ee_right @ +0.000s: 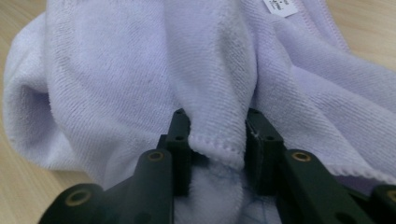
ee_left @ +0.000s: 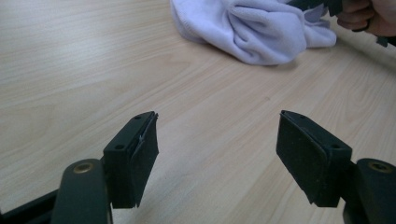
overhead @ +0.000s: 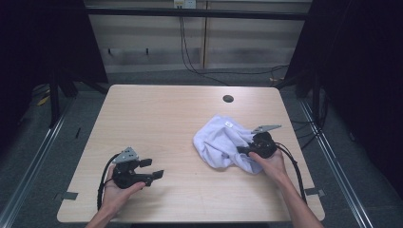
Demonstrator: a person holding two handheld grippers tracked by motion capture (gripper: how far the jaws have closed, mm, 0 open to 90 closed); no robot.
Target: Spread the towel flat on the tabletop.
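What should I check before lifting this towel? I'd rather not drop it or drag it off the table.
1. Right gripper shut on a hemmed fold of the towel: ok.
2. Depth of that bite: cannot tell; the hem sits near the pads' tips.
3. Left gripper open and holding nothing: ok.
4. Left gripper apart from the towel, bare table between them: ok.
5. Towel lies wholly on the table, off its edges: ok.
6. Towel flat for folding: not ok; it is bunched.
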